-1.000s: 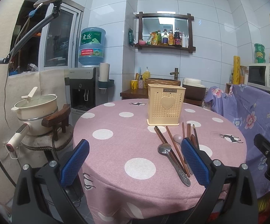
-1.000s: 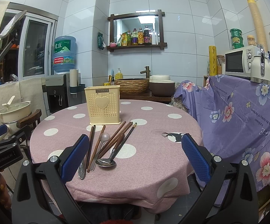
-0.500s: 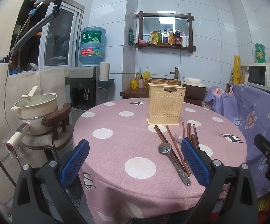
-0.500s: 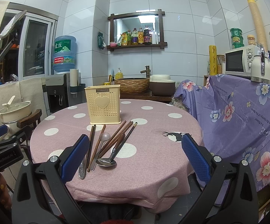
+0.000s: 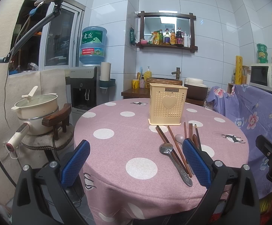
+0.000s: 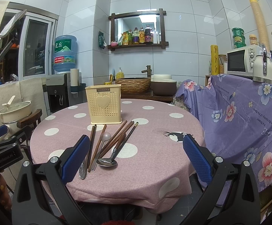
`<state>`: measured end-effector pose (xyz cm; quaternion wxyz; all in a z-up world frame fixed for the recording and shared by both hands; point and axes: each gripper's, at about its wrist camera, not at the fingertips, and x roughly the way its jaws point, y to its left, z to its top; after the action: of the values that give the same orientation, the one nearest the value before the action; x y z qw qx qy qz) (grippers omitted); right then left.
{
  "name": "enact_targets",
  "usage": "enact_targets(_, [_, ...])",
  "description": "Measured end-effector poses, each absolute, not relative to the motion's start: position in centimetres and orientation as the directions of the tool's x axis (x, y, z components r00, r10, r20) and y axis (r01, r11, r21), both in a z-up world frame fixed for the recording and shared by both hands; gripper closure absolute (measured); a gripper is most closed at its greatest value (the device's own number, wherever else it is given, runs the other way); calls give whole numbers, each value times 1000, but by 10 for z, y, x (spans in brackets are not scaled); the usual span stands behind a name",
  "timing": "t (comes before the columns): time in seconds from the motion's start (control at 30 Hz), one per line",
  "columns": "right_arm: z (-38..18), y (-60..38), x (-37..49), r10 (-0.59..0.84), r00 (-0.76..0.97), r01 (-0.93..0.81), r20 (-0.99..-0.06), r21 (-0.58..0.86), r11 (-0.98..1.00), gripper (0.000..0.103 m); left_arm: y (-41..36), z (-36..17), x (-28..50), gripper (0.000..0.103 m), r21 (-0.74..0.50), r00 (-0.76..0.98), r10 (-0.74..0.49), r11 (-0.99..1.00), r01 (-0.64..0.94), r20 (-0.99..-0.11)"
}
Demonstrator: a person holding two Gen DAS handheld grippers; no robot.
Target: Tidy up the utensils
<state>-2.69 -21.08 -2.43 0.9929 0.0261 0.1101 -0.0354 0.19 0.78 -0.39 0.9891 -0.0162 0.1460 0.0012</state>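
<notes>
A home kitchen with white tiled walls: a water dispenser [image 5: 85,91] carrying a blue bottle, a wooden shelf of sauce bottles [image 6: 137,45], a basin with a tap [image 6: 136,84], a microwave [image 6: 242,60], and a round bench [image 5: 136,150] under a pink polka-dot cloth.

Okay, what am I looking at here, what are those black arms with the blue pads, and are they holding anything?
Each picture comes from a camera on a hand-held two-finger gripper, looking along its fingers. The left gripper and right gripper are both open and empty. Ahead is a round table in a pink spotted cloth. On it stands a cream utensil holder, and in front of that lie loose wooden chopsticks and metal spoons, waiting to be sorted.
</notes>
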Motion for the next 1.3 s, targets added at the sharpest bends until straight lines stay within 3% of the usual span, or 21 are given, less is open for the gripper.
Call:
enact_targets(0.73, [-32,-209,-22,-64,970,77,-234,45,996,5,18,-12,5,5,-37,952,-12,999,1,-305])
enact_targets(0.93, [-42,-221,-3,-74,946,99,-316,64,993,5,19,-14,17,5,-27,944,-27,999,20,-328])
enact_targets(1.13, [-60,-242,28,-83,906,129,-416,85,988,5,6,-32,61,5,17,864,-79,995,100,-497])
enact_targets(1.3, [-70,-251,55,-79,874,121,-480,57,991,5,1,-43,89,6,-44,795,-159,985,165,-585])
